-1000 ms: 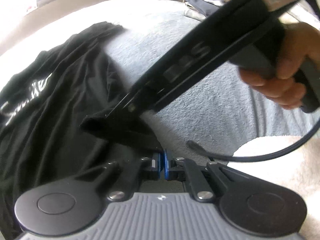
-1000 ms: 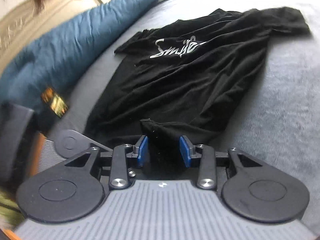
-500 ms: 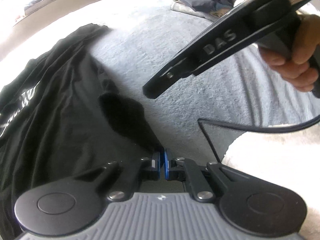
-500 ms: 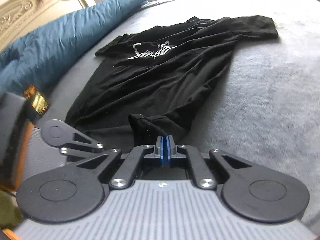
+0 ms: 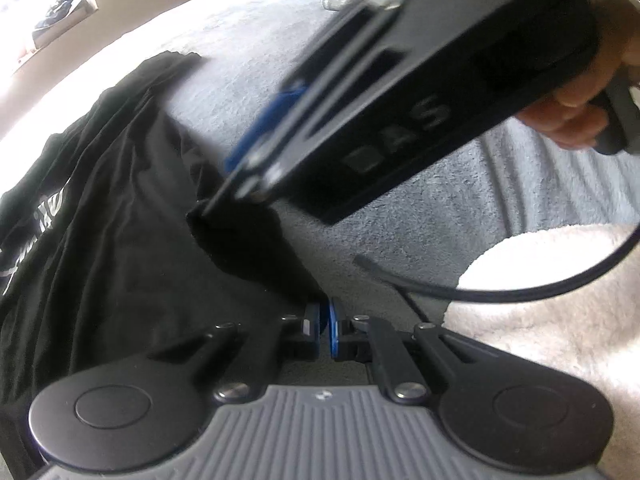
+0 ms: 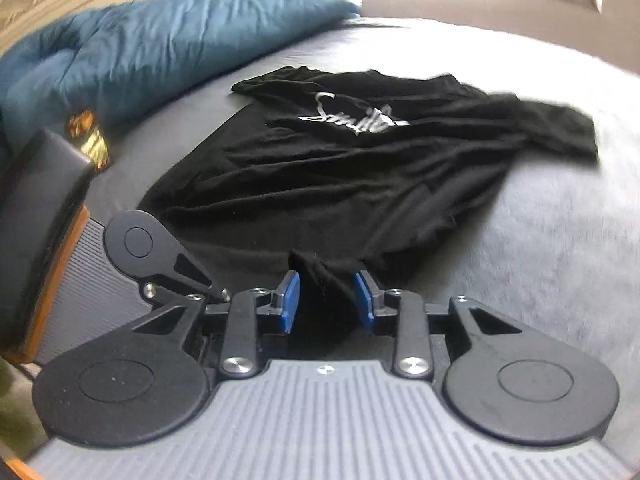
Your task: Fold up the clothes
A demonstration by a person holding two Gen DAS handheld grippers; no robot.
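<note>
On the grey bed cover (image 6: 540, 220) a black T-shirt (image 6: 360, 184) lies spread, white script print up, with a blue duvet (image 6: 160, 52) bunched along the far side. The hem nearest the cameras is lifted into a small peak, and both tools work that edge.

Left gripper (image 5: 324, 326): pads nearly together, pinching the hem corner where the cloth runs down into them. Likely an anchor, keeping the edge taut while the other tool re-seats.

Right gripper (image 6: 326, 300): jaws opening, part-wide. The fold of hem stands between the blue pads, and a gap shows on the left side, so no firm clamp. In the left wrist view its tip sits at the raised fold, with the person's hand (image 5: 580, 116) on the handle; that view is blurred.

Judgement: the fold itself is not begun. Both corners need a secure hold before the hem can be carried toward the collar. Risk: thin jersey slipping free.
</note>
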